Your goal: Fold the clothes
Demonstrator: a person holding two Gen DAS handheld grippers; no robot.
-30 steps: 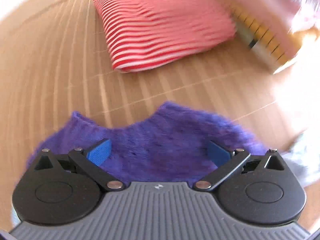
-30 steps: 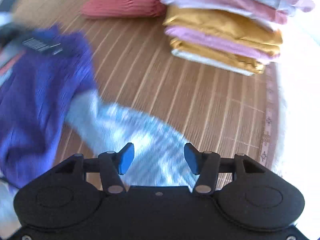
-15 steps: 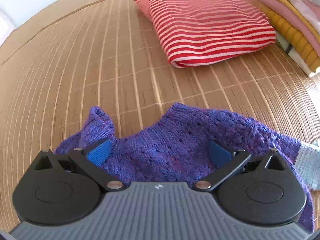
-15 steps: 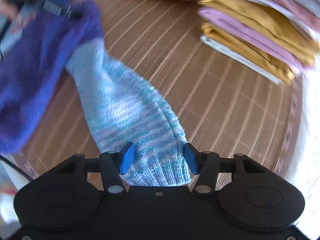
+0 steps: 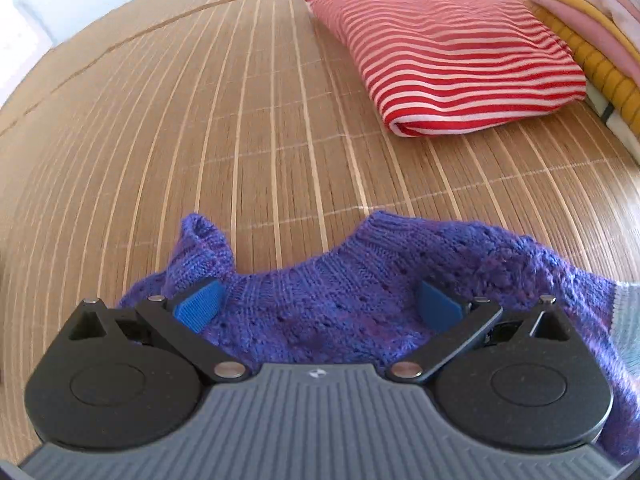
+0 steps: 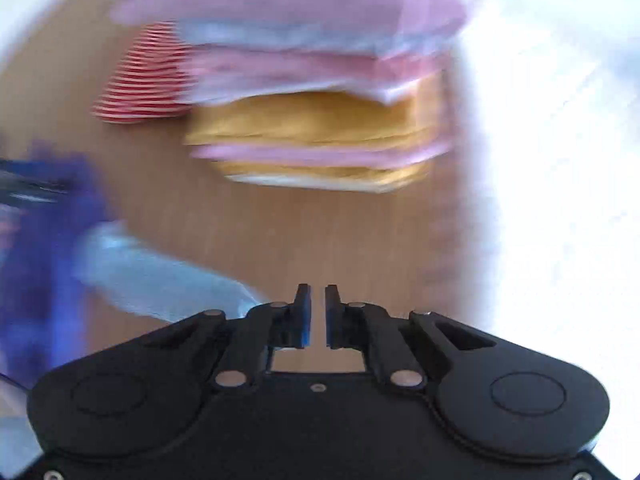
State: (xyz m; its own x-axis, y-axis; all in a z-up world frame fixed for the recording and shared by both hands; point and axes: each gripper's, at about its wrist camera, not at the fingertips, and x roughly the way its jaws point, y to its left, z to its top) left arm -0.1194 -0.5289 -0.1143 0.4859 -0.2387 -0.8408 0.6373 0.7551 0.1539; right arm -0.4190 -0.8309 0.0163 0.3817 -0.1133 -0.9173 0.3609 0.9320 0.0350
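Left tongs (image 5: 318, 306): spread wide, nothing pinched, hovering low with the purple sweater (image 5: 344, 304) spread beneath and between the pads; its neckline curves just ahead of them and one rumpled fold stands up at the left pad. Bare bamboo mat (image 5: 200, 140) lies ahead of the tongs. Ahead and to the right: one red-striped top (image 5: 448, 56), folded, and beside it the edge of the folded stack (image 5: 600, 60). Right tongs (image 6: 316, 316): pads drawn nearly together with a thin gap, no cloth visible between them; this view is motion-blurred. The sweater's pale blue sleeve (image 6: 160, 280) lies just left of these tongs, apart from the pads as far as the blur allows. Judgement: the sweater lies unfolded; for a clean fold, pinch near a shoulder edge rather than mid-panel, since loose knit stretches, and flatten the rumpled fold before creasing. Count: sweaters 1; striped tops 1; stacks 1, several layers in yellow, pink and white, exact number not readable; tongs 2.
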